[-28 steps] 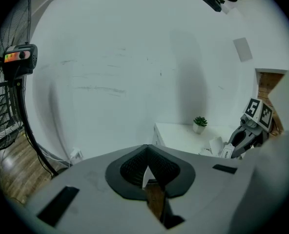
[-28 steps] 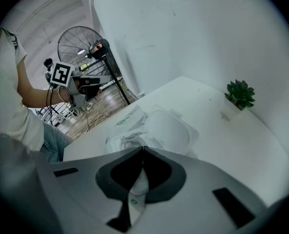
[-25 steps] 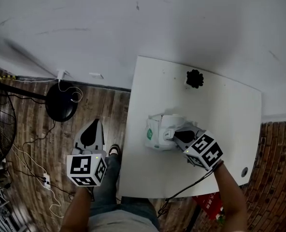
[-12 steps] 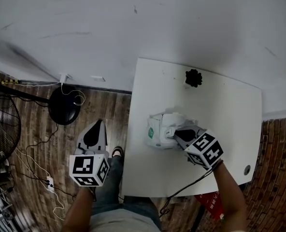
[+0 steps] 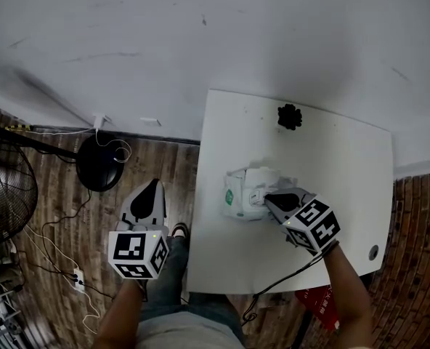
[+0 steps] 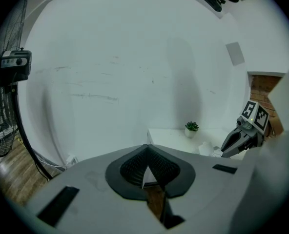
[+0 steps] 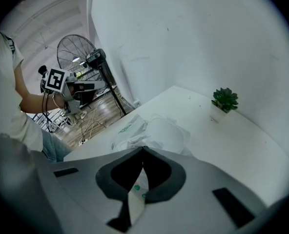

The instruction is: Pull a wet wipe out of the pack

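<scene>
The white wet wipe pack (image 5: 245, 193) with green print lies in the middle of the white table (image 5: 331, 166); its lid area looks raised. My right gripper (image 5: 268, 198) is shut, with its tips resting on the pack's top by the lid. From the right gripper view the pack (image 7: 154, 130) lies just beyond the closed tips (image 7: 143, 149), and white film with green print shows through the gap below them. I cannot see whether anything is pinched. My left gripper (image 5: 148, 193) is shut and empty, held over the floor left of the table.
A small potted plant (image 5: 289, 116) stands near the table's far edge. On the wooden floor at the left are a standing fan (image 5: 4, 195), its round black base (image 5: 99, 162) and loose cables (image 5: 62, 260). A white wall lies beyond the table.
The right gripper has shifted slightly to the right while staying on the pack. The left gripper has drifted a little toward the table. Both stay shut.
</scene>
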Demonstrator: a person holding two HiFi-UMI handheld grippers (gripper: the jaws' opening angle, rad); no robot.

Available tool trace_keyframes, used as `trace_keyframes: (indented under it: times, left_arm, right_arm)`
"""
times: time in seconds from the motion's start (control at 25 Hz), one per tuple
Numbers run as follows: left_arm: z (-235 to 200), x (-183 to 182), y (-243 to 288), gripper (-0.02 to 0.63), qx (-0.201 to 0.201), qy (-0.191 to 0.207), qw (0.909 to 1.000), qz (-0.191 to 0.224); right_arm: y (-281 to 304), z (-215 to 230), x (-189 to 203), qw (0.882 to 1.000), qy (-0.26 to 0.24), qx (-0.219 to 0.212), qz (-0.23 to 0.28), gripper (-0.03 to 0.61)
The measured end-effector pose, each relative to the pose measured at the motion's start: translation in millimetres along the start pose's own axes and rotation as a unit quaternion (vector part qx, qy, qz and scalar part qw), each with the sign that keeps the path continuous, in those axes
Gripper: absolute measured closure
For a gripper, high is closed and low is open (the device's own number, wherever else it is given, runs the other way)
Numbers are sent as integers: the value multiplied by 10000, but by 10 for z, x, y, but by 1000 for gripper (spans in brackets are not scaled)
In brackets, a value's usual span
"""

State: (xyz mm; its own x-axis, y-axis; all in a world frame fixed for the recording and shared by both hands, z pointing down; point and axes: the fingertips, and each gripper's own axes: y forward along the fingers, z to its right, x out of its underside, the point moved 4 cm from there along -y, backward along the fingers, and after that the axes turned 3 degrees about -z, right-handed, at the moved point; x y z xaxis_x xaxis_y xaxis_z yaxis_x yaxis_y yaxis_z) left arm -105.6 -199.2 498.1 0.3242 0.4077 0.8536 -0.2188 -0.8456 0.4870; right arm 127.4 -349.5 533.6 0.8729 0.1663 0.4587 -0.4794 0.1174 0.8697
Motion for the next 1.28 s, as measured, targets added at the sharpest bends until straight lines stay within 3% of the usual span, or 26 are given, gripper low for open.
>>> trace_keyframes:
  times: [1.28]
  left_arm:
    - [36,-197,-326,611,278,14,9992,298]
  right_arm:
    - [-541,-194,-119,9944,262,870,535,575]
